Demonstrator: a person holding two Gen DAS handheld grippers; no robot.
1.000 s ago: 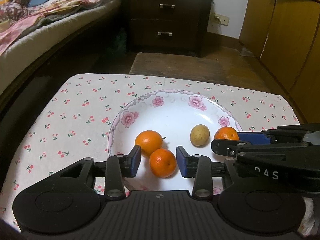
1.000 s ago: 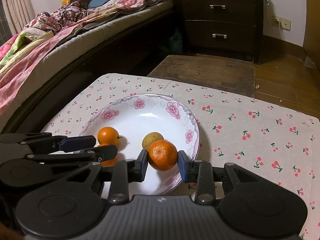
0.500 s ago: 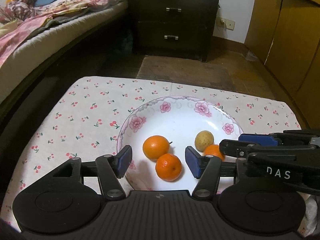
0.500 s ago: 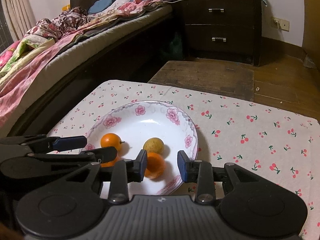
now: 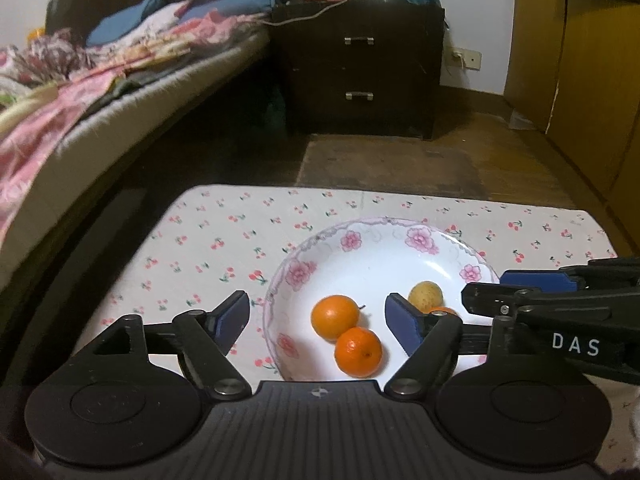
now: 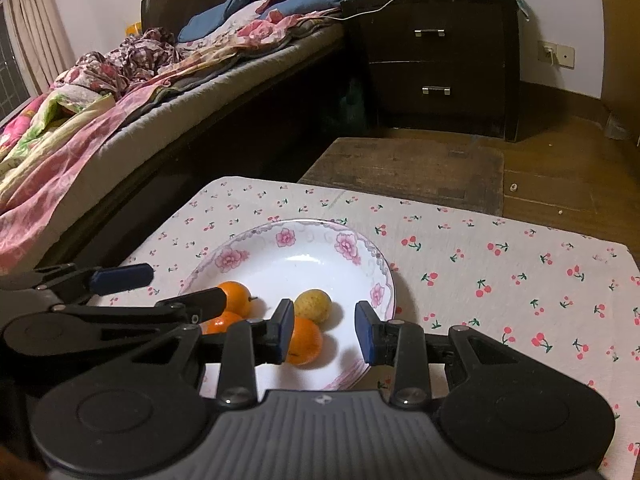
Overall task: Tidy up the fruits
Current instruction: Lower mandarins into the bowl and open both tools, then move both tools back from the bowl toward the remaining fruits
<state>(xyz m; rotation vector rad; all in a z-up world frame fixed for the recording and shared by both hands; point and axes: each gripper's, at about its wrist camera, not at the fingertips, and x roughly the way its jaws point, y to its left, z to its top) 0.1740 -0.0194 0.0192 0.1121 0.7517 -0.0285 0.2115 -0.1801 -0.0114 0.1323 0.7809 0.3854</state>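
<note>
A white plate with pink flowers (image 5: 384, 256) (image 6: 320, 248) holds three oranges and a small yellow-brown fruit (image 5: 425, 294) (image 6: 313, 305). In the left wrist view two oranges (image 5: 334, 317) (image 5: 358, 352) lie between and below my open left gripper (image 5: 318, 318); the third orange (image 5: 440, 311) is mostly hidden behind its right finger. My right gripper (image 6: 325, 330) is open above the plate's near edge, with an orange (image 6: 305, 341) lying free beside its left pad. Both grippers are empty.
The plate sits on a low table with a cherry-print cloth (image 6: 500, 272). A bed with bedding (image 6: 120, 92) runs along the left. A dark nightstand (image 6: 436, 64) stands at the back. Wooden floor and a mat (image 6: 404, 168) lie beyond the table.
Both grippers opened and let their oranges go onto the plate, then drew back and up from it. The left gripper's fingers spread wider.
</note>
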